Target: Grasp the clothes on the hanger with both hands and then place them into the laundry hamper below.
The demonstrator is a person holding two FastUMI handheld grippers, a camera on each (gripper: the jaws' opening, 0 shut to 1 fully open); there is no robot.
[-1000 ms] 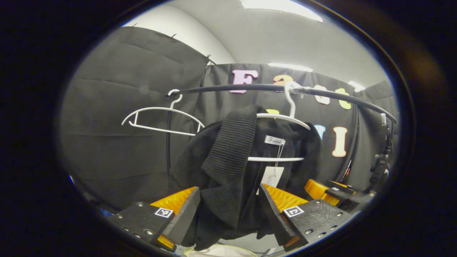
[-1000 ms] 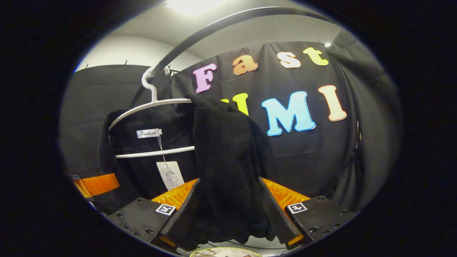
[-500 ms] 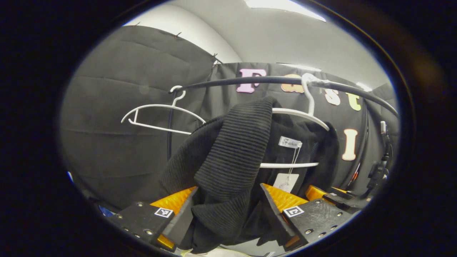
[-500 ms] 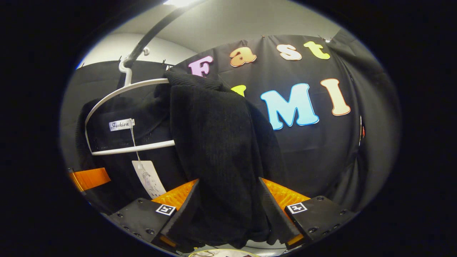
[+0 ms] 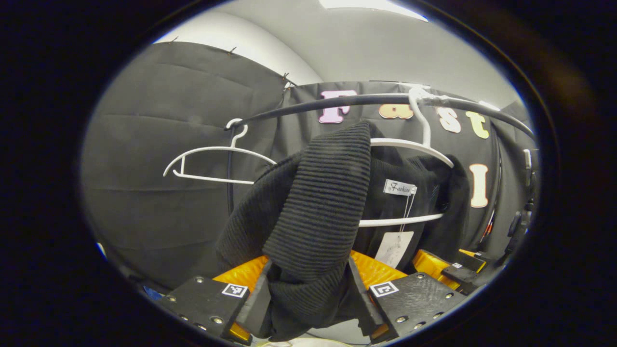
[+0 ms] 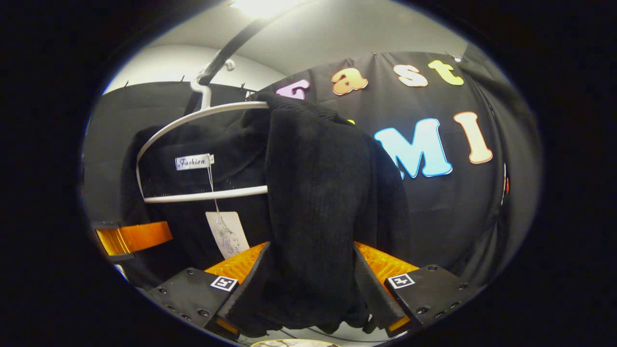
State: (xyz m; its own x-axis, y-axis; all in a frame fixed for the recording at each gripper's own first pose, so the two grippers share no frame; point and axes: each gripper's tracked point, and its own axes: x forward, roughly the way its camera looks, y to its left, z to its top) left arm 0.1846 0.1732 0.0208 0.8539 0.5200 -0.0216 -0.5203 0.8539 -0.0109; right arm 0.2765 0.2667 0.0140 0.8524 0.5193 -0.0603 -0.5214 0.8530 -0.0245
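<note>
The black ribbed knit garment [image 5: 318, 202] hung on a white plastic hanger [image 5: 409, 144], soft and limp. The left gripper [image 5: 308, 299] and right gripper [image 6: 311, 289] each pinched 1 bunched shoulder fold.

You can see a second white hanger [image 5: 217, 161] with nothing on it, hooked at the left end of the black curved rail [image 5: 337, 102]. A thin black post [image 5: 229, 178] goes down from that end. Behind hangs the black cloth wall [image 5: 159, 144], and above it the grey ceiling [image 5: 385, 53].
</note>
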